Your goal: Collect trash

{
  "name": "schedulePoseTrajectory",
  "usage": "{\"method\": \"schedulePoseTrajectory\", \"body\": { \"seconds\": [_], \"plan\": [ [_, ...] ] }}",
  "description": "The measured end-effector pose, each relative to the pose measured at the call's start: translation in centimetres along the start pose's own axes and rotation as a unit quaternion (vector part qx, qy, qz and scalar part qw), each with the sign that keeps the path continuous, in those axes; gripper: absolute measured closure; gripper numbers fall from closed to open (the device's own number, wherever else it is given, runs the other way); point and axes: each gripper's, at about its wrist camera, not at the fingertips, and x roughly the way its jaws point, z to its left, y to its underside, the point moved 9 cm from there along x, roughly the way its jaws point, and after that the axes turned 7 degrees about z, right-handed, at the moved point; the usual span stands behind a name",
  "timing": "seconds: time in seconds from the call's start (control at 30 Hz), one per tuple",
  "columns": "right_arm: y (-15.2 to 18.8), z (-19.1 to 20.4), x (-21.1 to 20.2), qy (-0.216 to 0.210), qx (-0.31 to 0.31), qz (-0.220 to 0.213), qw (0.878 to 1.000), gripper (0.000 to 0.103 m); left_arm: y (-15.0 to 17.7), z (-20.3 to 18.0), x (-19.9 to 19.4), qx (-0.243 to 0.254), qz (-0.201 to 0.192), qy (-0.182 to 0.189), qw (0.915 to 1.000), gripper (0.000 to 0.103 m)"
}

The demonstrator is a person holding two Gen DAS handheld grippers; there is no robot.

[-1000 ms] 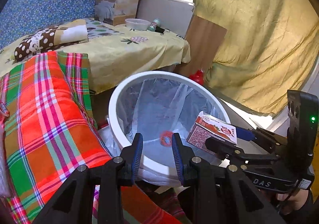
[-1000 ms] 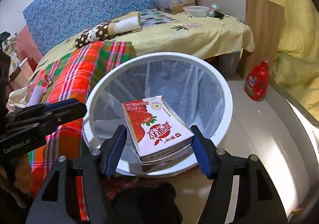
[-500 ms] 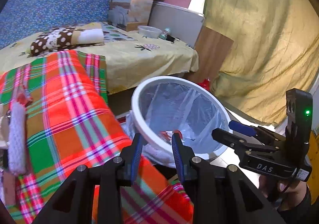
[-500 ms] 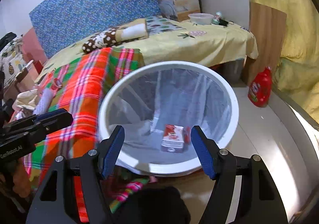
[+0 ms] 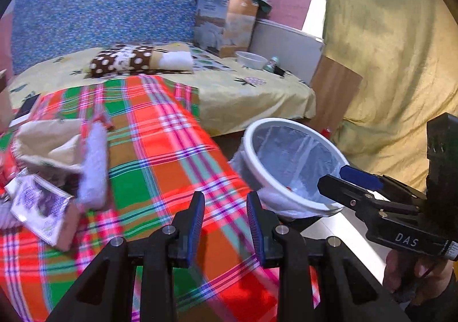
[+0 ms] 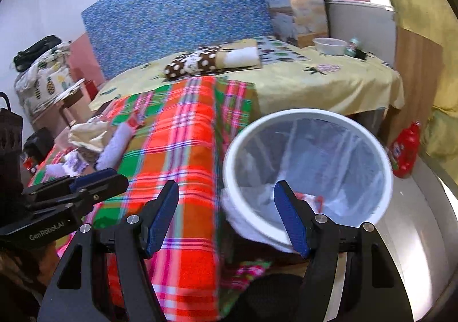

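Observation:
A white round bin [image 5: 286,122] with a clear liner stands on the floor beside the bed. Red-and-white trash [image 6: 307,197] lies at its bottom. My left gripper [image 5: 226,219] hovers open and empty over the red-green plaid blanket [image 5: 160,156]. Left of it lies a pile of litter: beige crumpled paper [image 5: 51,141], a white fluffy roll [image 5: 93,164] and a purple-printed packet [image 5: 43,210]. My right gripper [image 6: 226,219] stands wide open with nothing in it, straddling the bin's near-left rim [image 6: 300,114] and the blanket edge. The left gripper [image 6: 117,177] shows at its left.
A yellow-sheeted bed [image 5: 243,93] carries a dotted pillow [image 5: 123,60], a cardboard box [image 5: 226,27] and a white bowl [image 5: 250,60]. A red bottle [image 6: 406,150] stands on the floor right of the bin. A wooden board [image 6: 415,78] and a yellow curtain [image 5: 386,50] close off the right side.
The strawberry carton left my right gripper and dropped into the bin. Both grippers swung left, away from the bin and over the plaid blanket, bringing the litter pile into view.

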Motion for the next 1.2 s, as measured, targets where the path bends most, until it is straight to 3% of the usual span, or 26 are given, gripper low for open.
{"method": "schedulePoseTrajectory", "body": {
  "seconds": [0.43, 0.93, 1.2],
  "plan": [
    [0.2, 6.1, 1.3, -0.069, -0.041, 0.025, 0.996, 0.033, 2.6, 6.8, -3.7, -0.066, -0.013, -0.057, 0.9961, 0.073],
    [0.3, 11.4, 2.3, -0.108, -0.1, 0.036, 0.988, 0.033, 3.9, 13.4, -6.8, -0.121, -0.034, -0.104, 0.9866, 0.073],
    [0.0, 13.7, 3.1, -0.123, -0.123, 0.04, 0.984, 0.033, 4.3, 16.5, -7.5, -0.154, -0.037, -0.111, 0.9812, 0.073]
  ]
}}
